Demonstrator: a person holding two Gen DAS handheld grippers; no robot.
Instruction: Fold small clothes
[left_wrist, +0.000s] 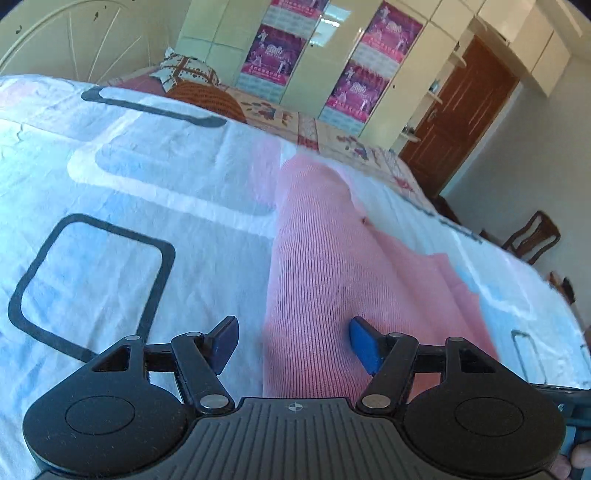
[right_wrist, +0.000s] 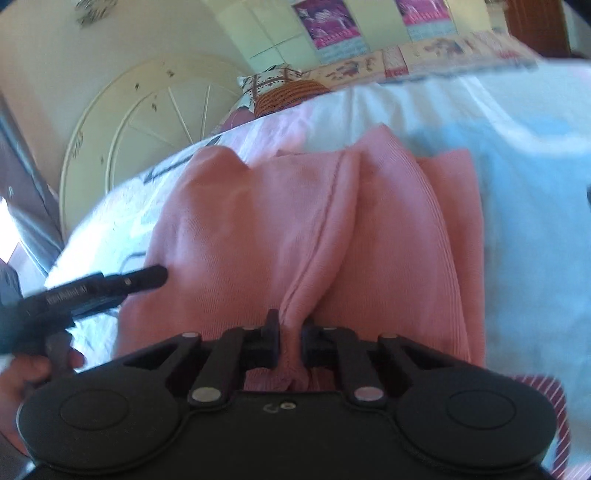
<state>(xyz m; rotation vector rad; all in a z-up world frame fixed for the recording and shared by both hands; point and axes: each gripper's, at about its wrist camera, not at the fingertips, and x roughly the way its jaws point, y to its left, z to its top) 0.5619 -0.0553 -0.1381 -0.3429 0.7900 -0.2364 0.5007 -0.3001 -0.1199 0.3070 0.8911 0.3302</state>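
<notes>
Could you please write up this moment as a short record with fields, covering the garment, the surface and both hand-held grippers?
garment: pink ribbed knit garment, partly folded, lying on the bed
surface: white bed sheet with blue, pink and black rounded-rectangle print
left hand-held gripper: open, blue pads apart over the garment's near edge, not pressing it
right hand-held gripper: shut on a raised fold of the garment
background: cream wardrobe with pink posters; brown wooden door

Left gripper (left_wrist: 293, 341) jaws spread wide; right gripper (right_wrist: 290, 341) jaws pinched nearly together.
</notes>
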